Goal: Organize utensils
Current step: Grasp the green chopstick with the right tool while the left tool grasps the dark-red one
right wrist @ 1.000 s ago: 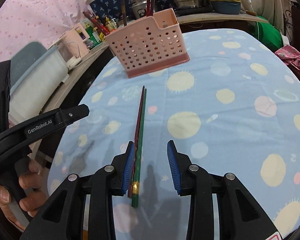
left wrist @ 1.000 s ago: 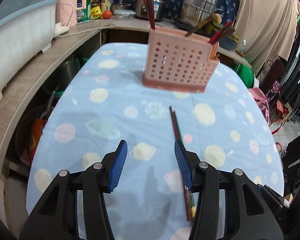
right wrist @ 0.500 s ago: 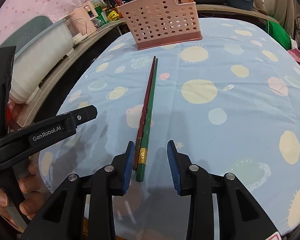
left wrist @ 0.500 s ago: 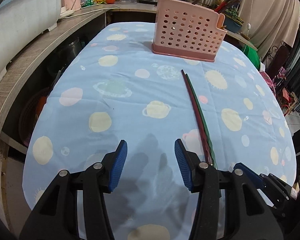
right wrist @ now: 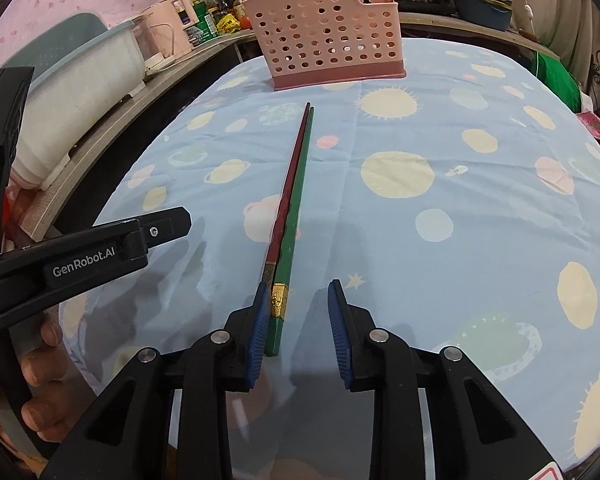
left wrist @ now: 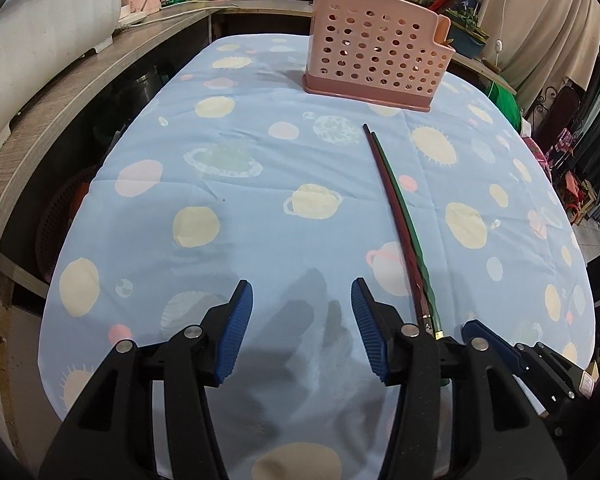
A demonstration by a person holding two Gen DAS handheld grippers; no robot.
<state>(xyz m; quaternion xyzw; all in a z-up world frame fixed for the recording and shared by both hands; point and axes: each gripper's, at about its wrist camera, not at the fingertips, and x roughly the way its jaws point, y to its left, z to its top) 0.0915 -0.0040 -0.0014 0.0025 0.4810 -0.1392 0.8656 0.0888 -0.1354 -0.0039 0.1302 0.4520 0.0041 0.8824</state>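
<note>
A red chopstick [right wrist: 289, 184] and a green chopstick [right wrist: 298, 196] lie side by side on the blue spotted tablecloth [right wrist: 440, 184], tips toward a pink perforated utensil basket [right wrist: 326, 28] at the far end. My right gripper [right wrist: 296, 316] is open, low over their near ends, the green handle lying just inside its left pad. My left gripper [left wrist: 302, 320] is open and empty, just left of the chopsticks [left wrist: 400, 216]. The basket [left wrist: 376, 56] also shows in the left wrist view.
A wooden counter [left wrist: 72, 92] curves along the left and back, with a white tub [right wrist: 84, 76], bottles and steel pots. The tablecloth's near edge lies just under both grippers. Clothes hang at the right [left wrist: 596, 92].
Both grippers have drawn back toward the near edge of the table, away from the basket. The right gripper now has the chopsticks' near ends between its pads. The chopsticks have not moved.
</note>
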